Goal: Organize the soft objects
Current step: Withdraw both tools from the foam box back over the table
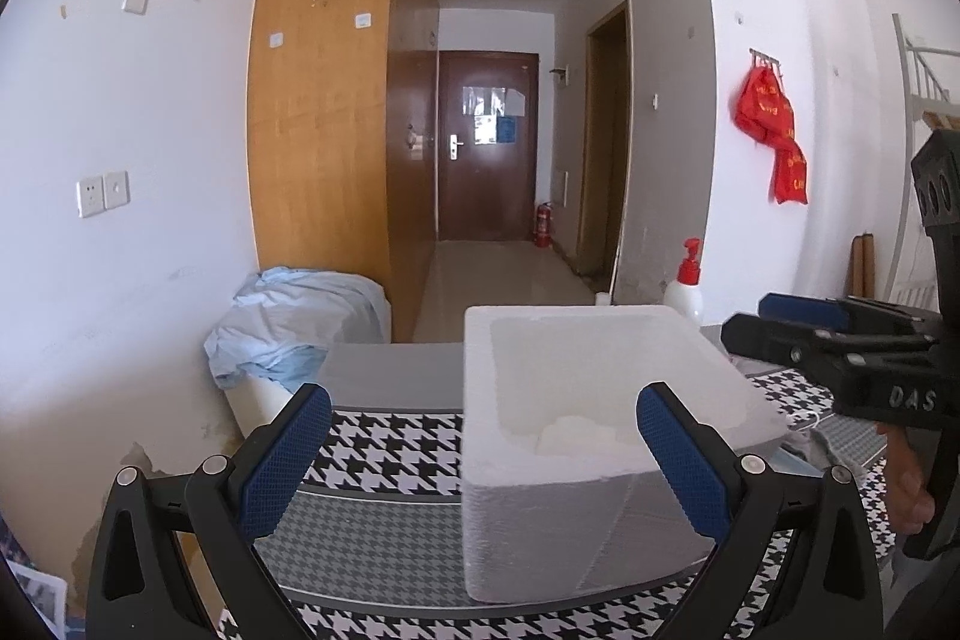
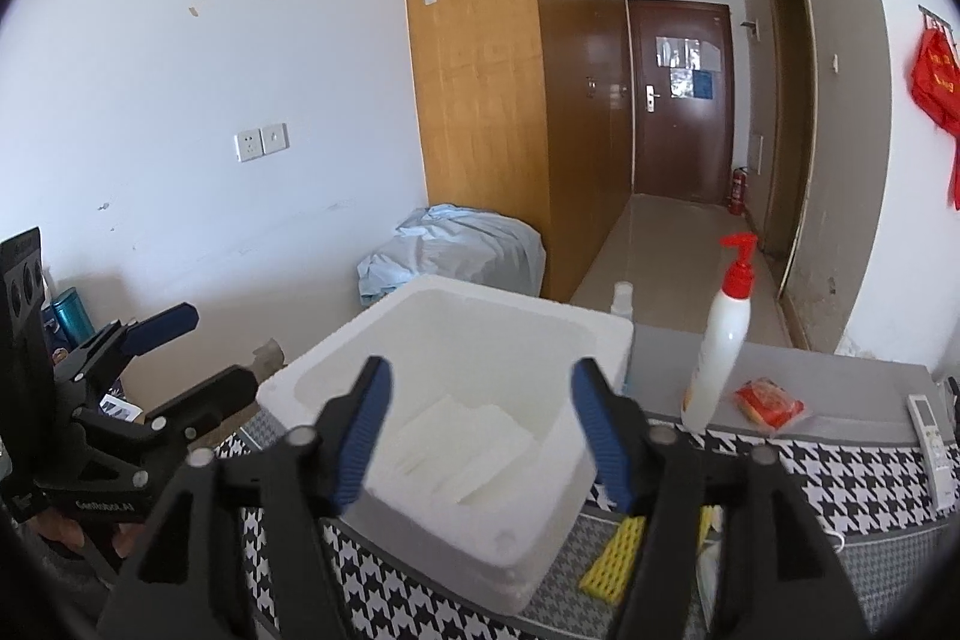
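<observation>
- Our right gripper (image 2: 480,424) stands wide open with nothing between the pads, poised over the white foam box (image 2: 564,334); the left gripper (image 1: 480,454) is likewise open and empty at the box's near wall.
- White folded soft pieces (image 2: 462,454) lie on the box floor; we judge them light, limp and easily crushed, best pinched at a folded edge.
- The yellow sponge (image 2: 615,556) beside the box is half hidden by a finger (image 2: 606,436); its far end we cannot make out.

A lived-in dorm-style room — tall wooden wardrobe (image 1: 336,100), entry door (image 1: 487,142), metal bunk frame (image 1: 918,100).
</observation>
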The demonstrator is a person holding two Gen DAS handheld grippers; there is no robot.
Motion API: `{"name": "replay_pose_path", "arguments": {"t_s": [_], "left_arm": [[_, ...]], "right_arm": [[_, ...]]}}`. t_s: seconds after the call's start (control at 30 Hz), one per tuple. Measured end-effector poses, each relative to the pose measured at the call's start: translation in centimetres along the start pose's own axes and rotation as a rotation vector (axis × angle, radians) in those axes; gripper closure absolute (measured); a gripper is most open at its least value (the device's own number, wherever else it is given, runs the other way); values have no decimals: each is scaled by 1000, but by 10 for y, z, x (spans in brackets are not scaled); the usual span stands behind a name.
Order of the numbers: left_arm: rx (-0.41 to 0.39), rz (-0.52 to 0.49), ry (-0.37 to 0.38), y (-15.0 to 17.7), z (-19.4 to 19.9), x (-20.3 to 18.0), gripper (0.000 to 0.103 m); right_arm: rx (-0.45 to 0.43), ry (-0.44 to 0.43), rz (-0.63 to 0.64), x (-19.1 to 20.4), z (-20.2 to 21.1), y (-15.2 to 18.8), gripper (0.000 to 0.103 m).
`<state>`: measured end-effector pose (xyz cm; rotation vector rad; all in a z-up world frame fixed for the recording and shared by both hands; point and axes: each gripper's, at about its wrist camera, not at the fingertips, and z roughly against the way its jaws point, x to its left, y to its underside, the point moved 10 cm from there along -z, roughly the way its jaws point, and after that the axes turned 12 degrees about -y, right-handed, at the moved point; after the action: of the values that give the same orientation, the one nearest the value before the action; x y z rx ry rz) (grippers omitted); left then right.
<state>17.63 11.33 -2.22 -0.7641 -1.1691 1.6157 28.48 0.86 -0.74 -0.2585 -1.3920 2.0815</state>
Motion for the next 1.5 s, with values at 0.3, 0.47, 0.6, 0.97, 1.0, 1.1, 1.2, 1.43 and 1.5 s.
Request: {"name": "replay_pose_path", "arguments": {"t_s": [0.3, 0.47, 0.6, 0.97, 1.0, 1.1, 1.2, 1.43, 1.5], "left_arm": [[-7, -5, 8, -2, 8, -16, 1], [-15, -14, 22, -5, 11, -29, 1], [-16, -23, 39, -3, 14, -42, 1], [-28, -25, 93, 4, 20, -69, 1], [-29, -27, 96, 5, 21, -70, 1], [-28, -25, 111, 9, 21, -76, 1], [-34, -20, 113, 11, 22, -80, 1], [-29, -40, 162, 23, 26, -99, 1], [-31, -38, 175, 25, 26, -104, 1]], "right_arm": [[-34, 58, 17, -11, 24, 3, 2], [-46, 67, 17, -20, 39, 6, 2], [-53, 88, 25, -23, 50, 12, 2], [-81, 118, 19, -35, 77, 27, 2], [-82, 126, 20, -36, 79, 29, 2], [-77, 155, 20, -43, 83, 36, 2], [-77, 171, 20, -47, 88, 44, 2], [-67, 228, 2, -62, 98, 63, 2], [-65, 230, -6, -65, 101, 66, 2]]}}
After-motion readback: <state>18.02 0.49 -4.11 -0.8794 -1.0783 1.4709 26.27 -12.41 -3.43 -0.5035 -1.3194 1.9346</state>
